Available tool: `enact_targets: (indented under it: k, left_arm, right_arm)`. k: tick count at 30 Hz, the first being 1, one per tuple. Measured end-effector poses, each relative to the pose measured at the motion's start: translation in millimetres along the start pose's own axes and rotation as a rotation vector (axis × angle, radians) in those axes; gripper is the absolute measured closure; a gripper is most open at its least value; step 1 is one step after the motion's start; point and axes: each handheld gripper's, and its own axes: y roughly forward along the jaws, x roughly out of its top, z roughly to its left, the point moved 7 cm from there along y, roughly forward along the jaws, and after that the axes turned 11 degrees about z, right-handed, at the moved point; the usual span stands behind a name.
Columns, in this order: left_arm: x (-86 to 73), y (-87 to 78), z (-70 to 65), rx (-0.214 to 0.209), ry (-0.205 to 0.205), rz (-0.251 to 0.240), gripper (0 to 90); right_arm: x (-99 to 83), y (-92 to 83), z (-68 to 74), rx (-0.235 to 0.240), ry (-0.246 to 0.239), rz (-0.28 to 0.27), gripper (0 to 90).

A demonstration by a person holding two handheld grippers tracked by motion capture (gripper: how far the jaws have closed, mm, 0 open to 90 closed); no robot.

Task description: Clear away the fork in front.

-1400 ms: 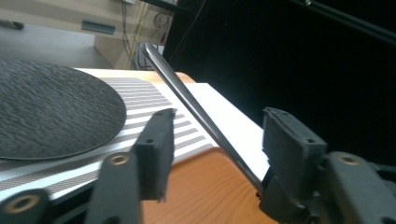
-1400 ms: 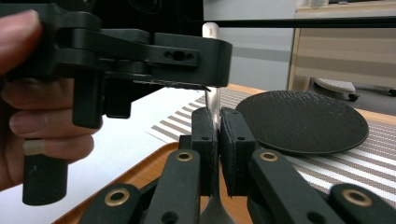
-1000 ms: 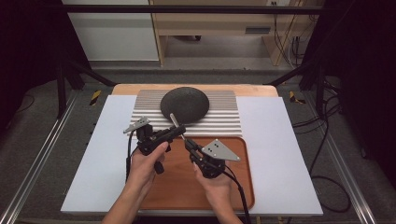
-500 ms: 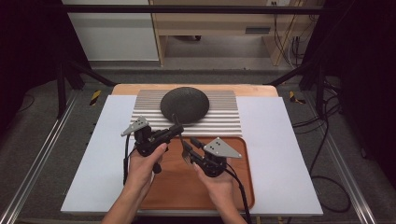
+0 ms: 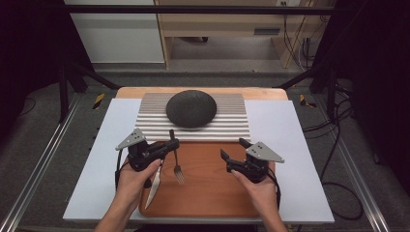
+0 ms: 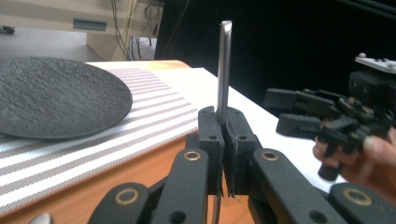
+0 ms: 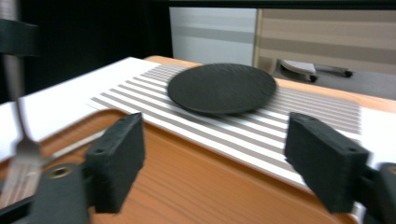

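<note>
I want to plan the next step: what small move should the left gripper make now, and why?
Probably carry the fork to the striped mat beside the plate and lower it there. The left gripper is shut on its handle, with the tines hanging over the tray; the right gripper is open.

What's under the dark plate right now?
The dark plate sits on a striped mat, which lies on the white table cover behind the wooden tray. The stripes run out on every side; the patch beneath the plate itself is covered.
</note>
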Motion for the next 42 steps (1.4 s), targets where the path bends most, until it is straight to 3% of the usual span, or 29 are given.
enact_targets:
  k: [4,9,17,21,27,42]
  left_arm:
    - [-6.1,-4.6,1.1,0.005,0.006,0.015,86.8]
    - [-12.9,-9.5,0.5,-0.002,0.011,0.030,86.8]
    - [-22.7,-15.2,-2.2,-0.016,0.007,0.040,86.8]
    - [-27.8,-17.8,-5.3,-0.024,0.014,0.053,86.9]
    - [-32.2,-23.8,-9.3,-0.033,0.022,0.067,86.8]
    - [-47.5,-21.6,-9.1,-0.051,0.028,0.141,86.8]
  right_arm:
    - [-13.3,-11.8,-26.2,-0.043,0.022,0.018,10.7]
    - [-31.9,-29.4,-55.5,-0.110,0.054,0.029,9.4]
    - [-56.0,-54.5,-85.5,-0.190,0.054,0.045,7.9]
    - [-66.4,-62.9,-94.9,-0.228,0.039,0.051,7.6]
    - [-76.2,-69.5,-105.0,-0.237,0.071,0.044,7.2]
    - [-82.7,-68.5,-108.7,-0.246,0.083,0.063,7.2]
